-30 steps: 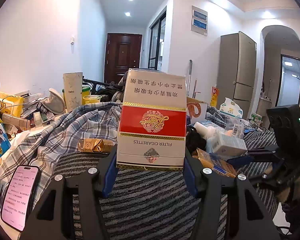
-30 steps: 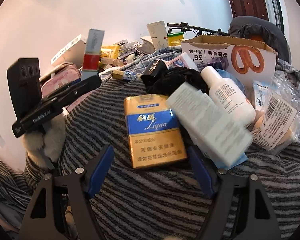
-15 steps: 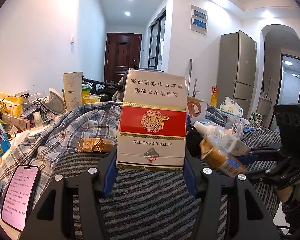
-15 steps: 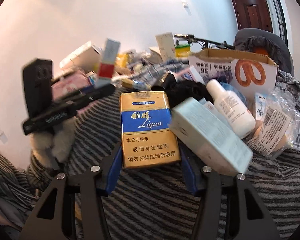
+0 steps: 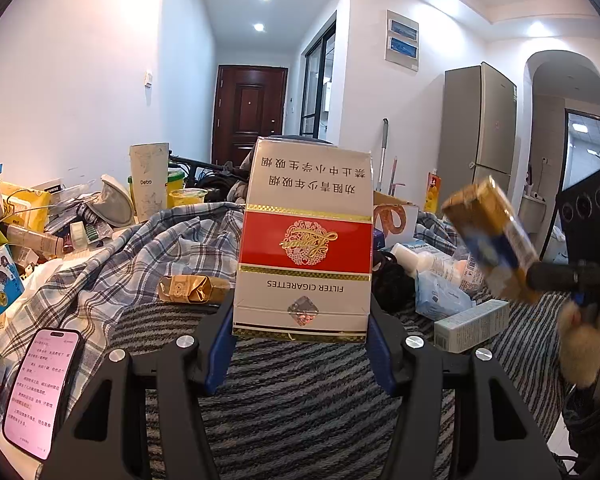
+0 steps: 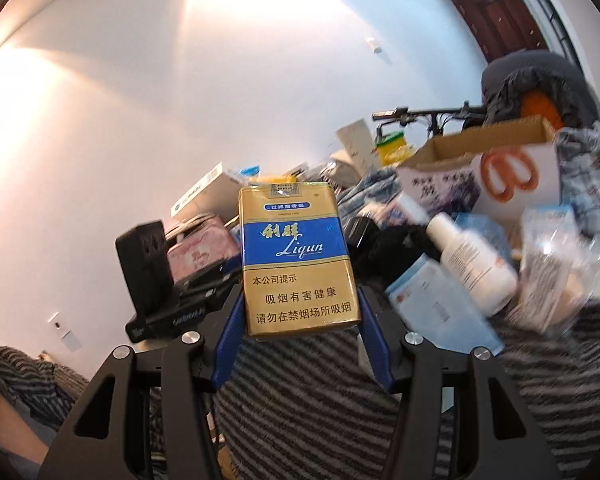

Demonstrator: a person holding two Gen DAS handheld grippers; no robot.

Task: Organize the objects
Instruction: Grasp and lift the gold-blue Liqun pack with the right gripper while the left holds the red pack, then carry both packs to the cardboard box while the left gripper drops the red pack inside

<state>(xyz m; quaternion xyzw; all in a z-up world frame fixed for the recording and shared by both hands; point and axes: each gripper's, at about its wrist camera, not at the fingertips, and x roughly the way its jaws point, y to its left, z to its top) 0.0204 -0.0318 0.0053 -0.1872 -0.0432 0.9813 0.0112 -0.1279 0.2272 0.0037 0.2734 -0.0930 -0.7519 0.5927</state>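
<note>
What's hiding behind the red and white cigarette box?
Behind the red and white cigarette box, a plaid shirt and a black heap poke out either side. Whatever sits directly behind is covered.

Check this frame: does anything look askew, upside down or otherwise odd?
Yes. The red and white cigarette pack in the left tool is held upside down; its print reads inverted. The gold and blue pack in the right tool is upright in its own view, but looks tilted in the left wrist view. A crumpled gold wrapper lies loose on the striped cloth.

Brown door [image 5: 249, 114] down hallway; grey fridge [image 5: 478, 128] right (doors closed).
</note>
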